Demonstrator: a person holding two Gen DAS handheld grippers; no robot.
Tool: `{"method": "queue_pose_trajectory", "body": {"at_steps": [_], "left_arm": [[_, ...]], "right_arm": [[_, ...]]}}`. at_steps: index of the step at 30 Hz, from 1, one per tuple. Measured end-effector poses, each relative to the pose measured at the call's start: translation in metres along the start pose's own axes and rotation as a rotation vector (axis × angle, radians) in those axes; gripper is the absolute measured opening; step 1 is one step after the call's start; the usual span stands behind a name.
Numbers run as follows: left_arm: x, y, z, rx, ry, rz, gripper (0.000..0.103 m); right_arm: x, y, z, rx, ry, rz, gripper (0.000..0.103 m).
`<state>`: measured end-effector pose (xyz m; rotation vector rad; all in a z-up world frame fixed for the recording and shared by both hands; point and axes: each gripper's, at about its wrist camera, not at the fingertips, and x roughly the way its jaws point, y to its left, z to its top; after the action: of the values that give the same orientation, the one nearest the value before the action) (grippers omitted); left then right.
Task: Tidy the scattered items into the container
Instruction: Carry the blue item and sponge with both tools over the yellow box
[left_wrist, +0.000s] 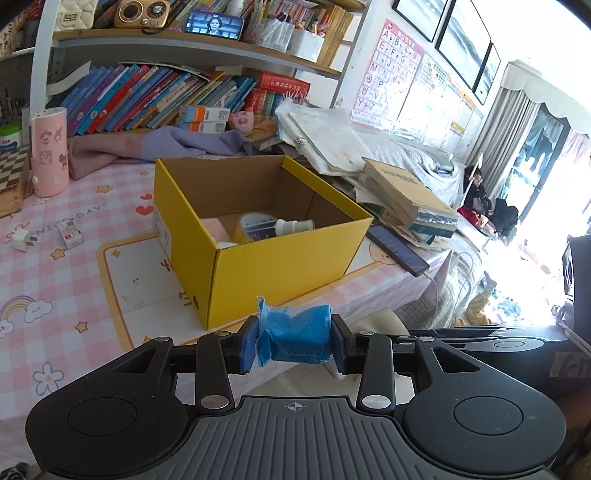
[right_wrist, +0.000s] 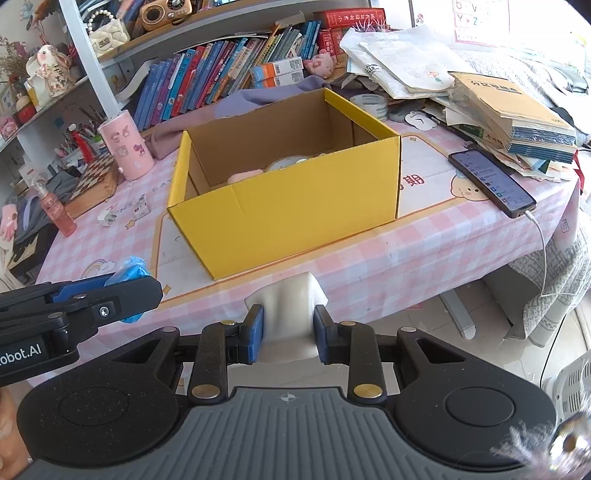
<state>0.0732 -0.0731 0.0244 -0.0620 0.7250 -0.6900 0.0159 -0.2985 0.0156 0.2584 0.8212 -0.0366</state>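
Left tongs (left_wrist: 294, 341) clamped on blue packet (left_wrist: 293, 338), long axis crosswise; right tongs (right_wrist: 288, 338) on white block (right_wrist: 290, 317); yellow box (right_wrist: 295, 206) at 12 o'clock.

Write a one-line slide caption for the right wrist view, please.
Right gripper holds a white item before the open yellow box; left gripper carries a blue packet.

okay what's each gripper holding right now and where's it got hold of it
Left gripper: a blue plastic-wrapped packet, pinched across its two ends. Right gripper: a white block-like object, squeezed at its narrow lower part.
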Motion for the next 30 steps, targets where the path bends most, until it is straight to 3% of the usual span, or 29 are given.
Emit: {"method": "queue_pose_trajectory", "body": {"at_steps": [13, 23, 30], "left_arm": [[0.036, -0.022, 0.039, 0.041, -0.069, 0.036, 0.038], [0.066, -0.026, 0.073, 0.037, -0.136, 0.156, 0.038], [0.094, -0.02, 0.088, 0.04, -0.127, 0.268, 0.038]], "right_arm": [[0.012, -0.027, 0.051, -0.07, -0.091, 0.022, 0.027], [0.033, -0.05, 0.117, -0.131, -0.195, 0.08, 0.027], [0.064, -0.056, 0.153, -0.186, -0.187, 0.138, 0.027]]}}
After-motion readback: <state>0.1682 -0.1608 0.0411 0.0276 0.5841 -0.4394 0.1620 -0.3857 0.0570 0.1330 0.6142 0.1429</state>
